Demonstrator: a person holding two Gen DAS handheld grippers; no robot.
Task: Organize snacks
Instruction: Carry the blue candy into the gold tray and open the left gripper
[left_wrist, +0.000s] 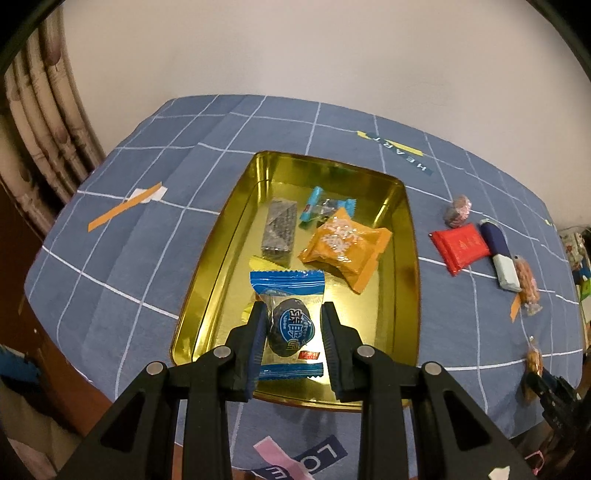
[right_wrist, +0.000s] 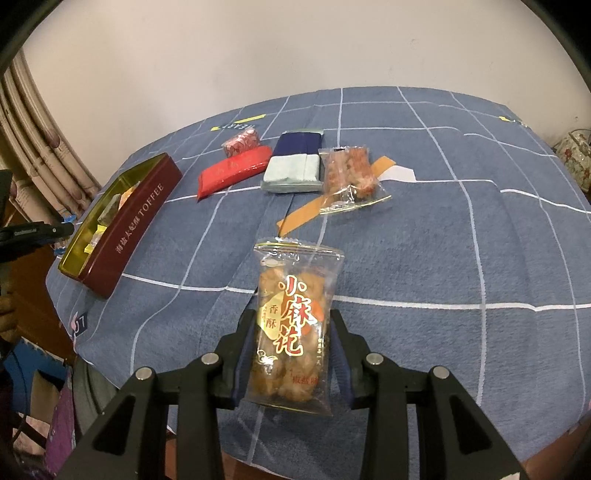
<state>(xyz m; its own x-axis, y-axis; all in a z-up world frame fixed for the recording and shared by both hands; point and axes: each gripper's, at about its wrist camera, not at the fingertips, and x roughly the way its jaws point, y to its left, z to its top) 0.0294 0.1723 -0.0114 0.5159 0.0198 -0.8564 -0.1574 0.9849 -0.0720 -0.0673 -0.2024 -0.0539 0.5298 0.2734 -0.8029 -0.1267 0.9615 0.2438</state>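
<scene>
We tilt our left gripper (left_wrist: 293, 325) steeply down over the near end of the gold tin (left_wrist: 221, 236), its fingers pinching a blue-wrapped sweet (left_wrist: 290, 321). Our right gripper (right_wrist: 293, 347) also angles down above the blue checked bench (right_wrist: 443, 240), pressed onto a clear packet of fried dough twists (right_wrist: 291, 328). The tin sits well off to that gripper's left.

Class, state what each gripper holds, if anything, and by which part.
Left gripper: blue plum packet, gripped across its middle. Right gripper: clear fried-twist packet, gripped by its long sides.
</scene>
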